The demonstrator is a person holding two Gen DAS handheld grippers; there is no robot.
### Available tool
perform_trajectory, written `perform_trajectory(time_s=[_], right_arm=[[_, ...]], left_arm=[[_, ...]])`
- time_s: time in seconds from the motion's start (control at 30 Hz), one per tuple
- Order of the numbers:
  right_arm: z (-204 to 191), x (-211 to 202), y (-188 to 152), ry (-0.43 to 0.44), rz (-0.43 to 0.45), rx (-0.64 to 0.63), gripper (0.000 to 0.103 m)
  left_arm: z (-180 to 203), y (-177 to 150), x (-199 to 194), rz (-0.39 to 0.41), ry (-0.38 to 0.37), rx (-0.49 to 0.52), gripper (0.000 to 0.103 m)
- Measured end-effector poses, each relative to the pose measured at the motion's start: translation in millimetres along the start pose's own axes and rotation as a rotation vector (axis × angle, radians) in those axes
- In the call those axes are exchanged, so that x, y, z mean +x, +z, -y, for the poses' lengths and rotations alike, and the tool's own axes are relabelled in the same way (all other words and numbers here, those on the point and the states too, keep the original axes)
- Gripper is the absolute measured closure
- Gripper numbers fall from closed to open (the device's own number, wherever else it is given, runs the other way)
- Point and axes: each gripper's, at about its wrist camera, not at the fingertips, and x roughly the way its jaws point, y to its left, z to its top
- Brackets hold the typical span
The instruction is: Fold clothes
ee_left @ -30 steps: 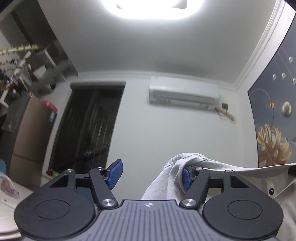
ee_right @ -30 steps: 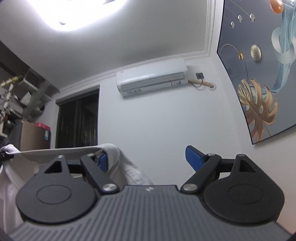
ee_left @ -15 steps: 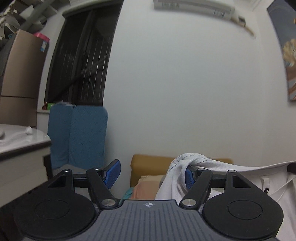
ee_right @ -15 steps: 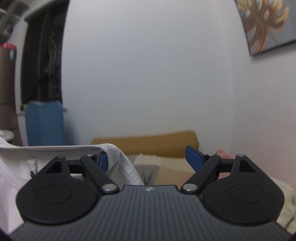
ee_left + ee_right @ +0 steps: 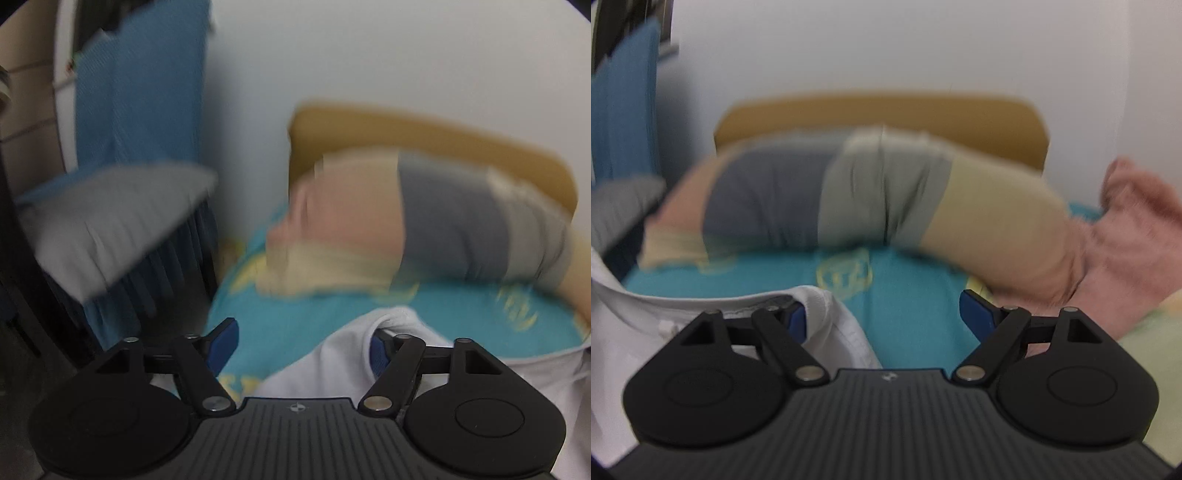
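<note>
- A white garment [image 5: 332,369] is seen hooked over the inner finger of each claw, w/ its collar edge stretched between the two; it looks to be spread this way so it can be laid flat for folding.
- Left gripper [image 5: 303,345]: jaws are opening; the cloth is draped over the right-hand blue pad [image 5: 378,354] only, and the other pad stands clear w/ a wide gap, so nothing is pinched between them.
- Right gripper [image 5: 882,319]: jaws stand wide apart; the garment's ribbed hem is looped round the left-hand pad [image 5: 796,319] and not clamped. The far pad is bare.
- The garment is thus carried by hanging, not by a squeeze; a slip off either pad is judged possible if it is tilted further.
- Both claws are angled down toward a teal bedsheet [image 5: 905,295] w/ yellow prints, the likely laying surface.
- Behind it a grey-and-cream pillow [image 5: 849,192] lies against a tan headboard [image 5: 886,110]; a pink blanket [image 5: 1126,240] is bunched at the right.
- The view is heavily motion-blurred, so whether the garment's lower part touches the sheet yet cannot be told.
- Stage judged: early, shirt being brought down, no fold made yet.
</note>
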Motion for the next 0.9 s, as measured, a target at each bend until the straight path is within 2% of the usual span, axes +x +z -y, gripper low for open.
perform_trajectory(time_s=[0.07, 0.1, 0.13, 0.2, 0.27, 0.33, 0.47, 0.63, 0.9], right_arm=[[0.9, 18.7, -4.9, 0.030, -0.069, 0.013, 0.020], [1.4, 24.3, -3.4, 0.075, -0.110, 0.030, 0.020], [1.9, 29.9, -2.0, 0.120, -0.151, 0.046, 0.020], [0.5, 30.3, 1.1, 0.199, -0.188, 0.084, 0.020], [-2.7, 23.0, 3.7, 0.264, -0.196, 0.120, 0.020], [-8.7, 4.0, 3.3, 0.280, -0.174, 0.135, 0.020], [-20.2, -43.6, 3.6, 0.278, -0.109, 0.131, 0.020], [-21.5, -136.7, -11.6, 0.286, -0.007, 0.135, 0.020], [-12.8, -306.8, -68.0, 0.279, 0.097, 0.150, 0.020]], left_arm=[[0.6, 3.6, 15.9, -0.071, -0.006, 0.023, 0.020], [-0.1, 6.4, 21.3, -0.098, -0.013, 0.016, 0.016], [-2.5, 10.9, 23.4, -0.126, -0.044, 0.001, 0.008], [-8.9, 22.0, 24.1, -0.183, -0.135, -0.036, 0.005], [-6.7, 24.1, 5.6, -0.150, -0.165, -0.051, 0.004], [-3.0, 19.9, -20.9, -0.081, -0.181, -0.055, 0.002], [-6.1, 9.3, -84.1, 0.021, -0.196, -0.072, 0.002], [-16.3, -19.5, -174.2, 0.112, -0.177, -0.099, 0.002], [-41.1, -116.5, -350.1, 0.149, -0.199, -0.144, 0.003]])
